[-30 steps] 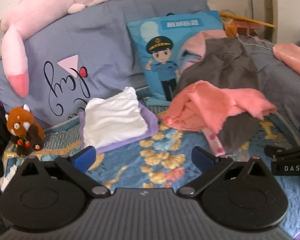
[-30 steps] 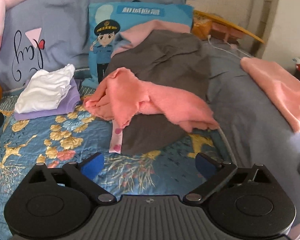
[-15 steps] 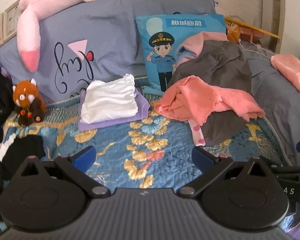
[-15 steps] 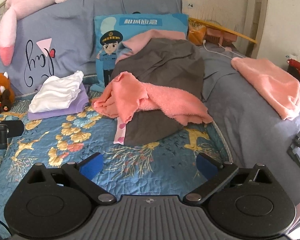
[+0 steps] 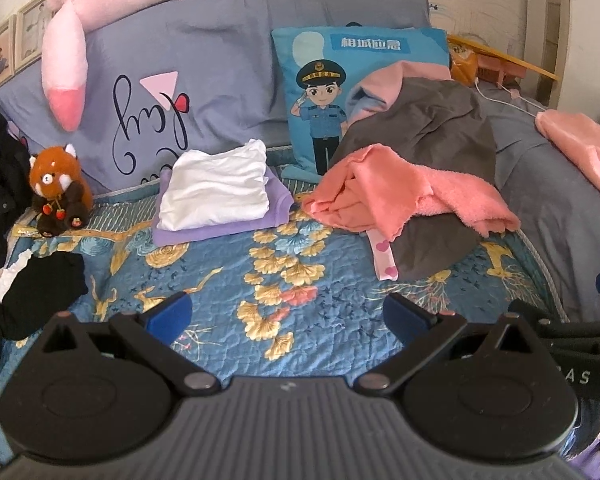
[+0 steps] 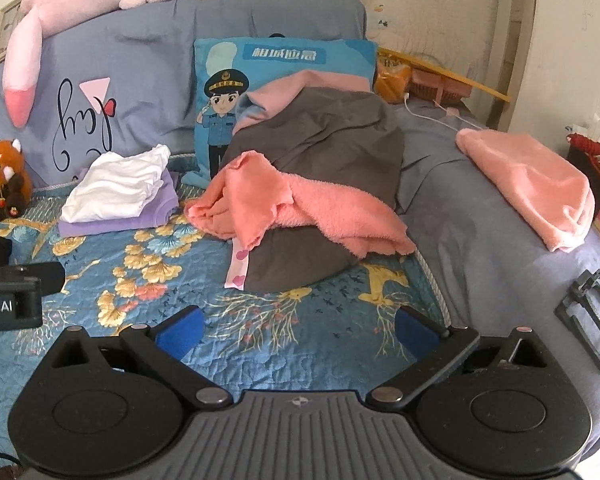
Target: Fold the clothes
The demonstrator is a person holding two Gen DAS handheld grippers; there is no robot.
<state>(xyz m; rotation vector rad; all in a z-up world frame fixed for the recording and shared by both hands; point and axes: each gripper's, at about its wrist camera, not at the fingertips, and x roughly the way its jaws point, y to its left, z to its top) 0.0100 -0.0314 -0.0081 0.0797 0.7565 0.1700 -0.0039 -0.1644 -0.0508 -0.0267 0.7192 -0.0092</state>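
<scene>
On the bed [image 5: 308, 276], just beside the cartoon pillow [image 5: 352, 92], a crumpled pink garment [image 5: 400, 196] drapes a grey one [image 5: 432, 132], while left gripper [image 5: 288, 316] and right gripper [image 6: 296, 330] hover wide apart, empty.

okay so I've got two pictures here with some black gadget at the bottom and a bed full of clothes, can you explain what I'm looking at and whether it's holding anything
These are two hand-held grabbing tools, one in each of a person's hands, each with a wide-angle camera looking forward along its fingers. One picture comes from the left claw, the other from the right claw. Both are open, with blue pads apart, and hold nothing.

Ahead is a bed with a blue floral quilt. On it lie a folded white top stacked on a folded purple garment, and an unfolded heap: a coral pink fleece draped over a grey garment. A cartoon officer pillow leans behind.
</scene>
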